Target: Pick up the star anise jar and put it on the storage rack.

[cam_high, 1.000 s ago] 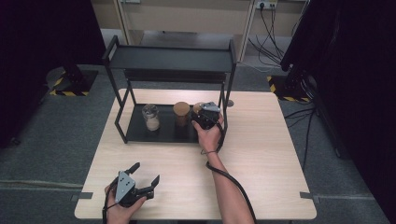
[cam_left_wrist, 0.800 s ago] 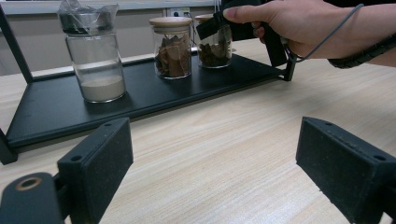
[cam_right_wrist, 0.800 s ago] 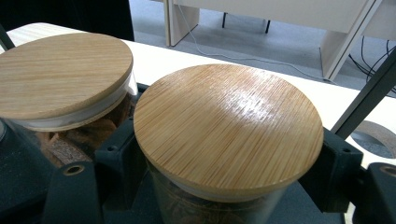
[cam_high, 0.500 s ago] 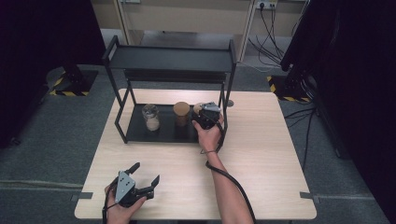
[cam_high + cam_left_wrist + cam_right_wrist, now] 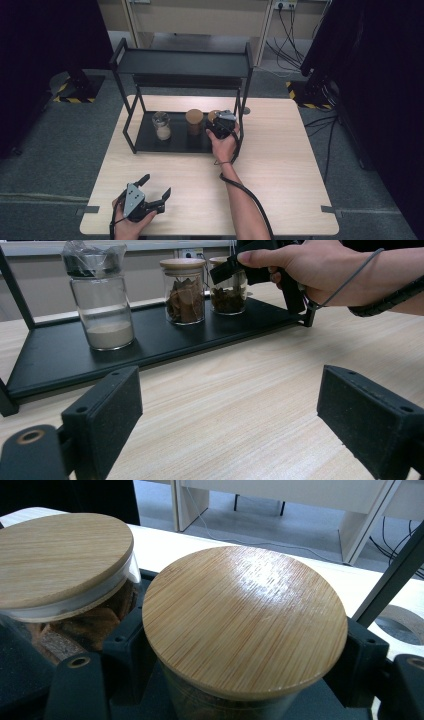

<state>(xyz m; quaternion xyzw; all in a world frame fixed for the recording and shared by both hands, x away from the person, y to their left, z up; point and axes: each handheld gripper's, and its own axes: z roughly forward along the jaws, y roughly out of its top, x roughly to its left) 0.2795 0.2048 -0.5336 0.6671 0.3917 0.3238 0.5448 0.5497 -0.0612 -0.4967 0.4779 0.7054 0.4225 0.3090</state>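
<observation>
Three glass jars stand on the lower shelf (image 5: 145, 142) of a black two-level rack (image 5: 182, 62). The right jar (image 5: 214, 116) has a bamboo lid (image 5: 245, 620) and dark contents (image 5: 227, 296). My right gripper (image 5: 221, 124) (image 5: 242, 652) is shut on it just below the lid, one jaw on each side, and the jar rests on the shelf. The middle jar (image 5: 194, 121) (image 5: 60, 555) holds brown pieces and stands close beside it. The left jar (image 5: 161, 125) (image 5: 102, 300) holds pale powder and has a plastic-wrapped top. My left gripper (image 5: 156, 184) (image 5: 227, 405) rests open and empty near the table's front edge.
The rack's upper shelf overhangs the jars, and its right rear post (image 5: 395, 565) rises close to the held jar. A round hole (image 5: 400, 625) is cut in the wooden table (image 5: 280, 165) behind the rack. Cables and dark stands lie on the floor around.
</observation>
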